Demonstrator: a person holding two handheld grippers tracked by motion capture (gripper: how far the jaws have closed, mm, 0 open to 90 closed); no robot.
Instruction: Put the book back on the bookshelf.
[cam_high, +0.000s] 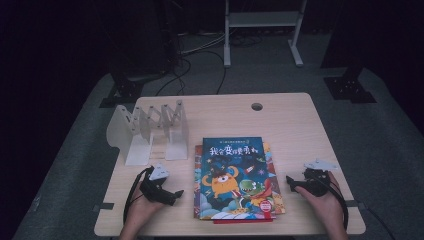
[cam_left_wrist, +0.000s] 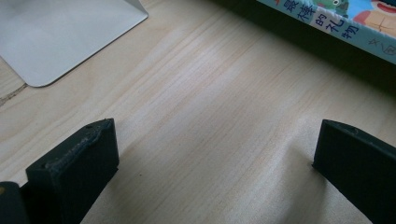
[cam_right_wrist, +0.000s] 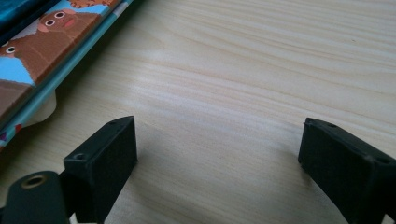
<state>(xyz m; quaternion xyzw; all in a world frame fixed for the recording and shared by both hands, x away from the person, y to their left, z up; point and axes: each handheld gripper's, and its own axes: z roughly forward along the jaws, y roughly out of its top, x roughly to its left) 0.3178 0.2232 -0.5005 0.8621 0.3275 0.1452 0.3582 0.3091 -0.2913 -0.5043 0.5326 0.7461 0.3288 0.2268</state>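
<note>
While both hands rest near the desk's (cam_high: 300, 115) front edge, the left gripper (cam_high: 172, 195) and right gripper (cam_high: 290, 184) stand wide, holding nothing. The stack of picture books (cam_high: 232, 177) lies flat between them at front centre. A white expanding book rack (cam_high: 150, 131) stands toward the left edge.
</note>
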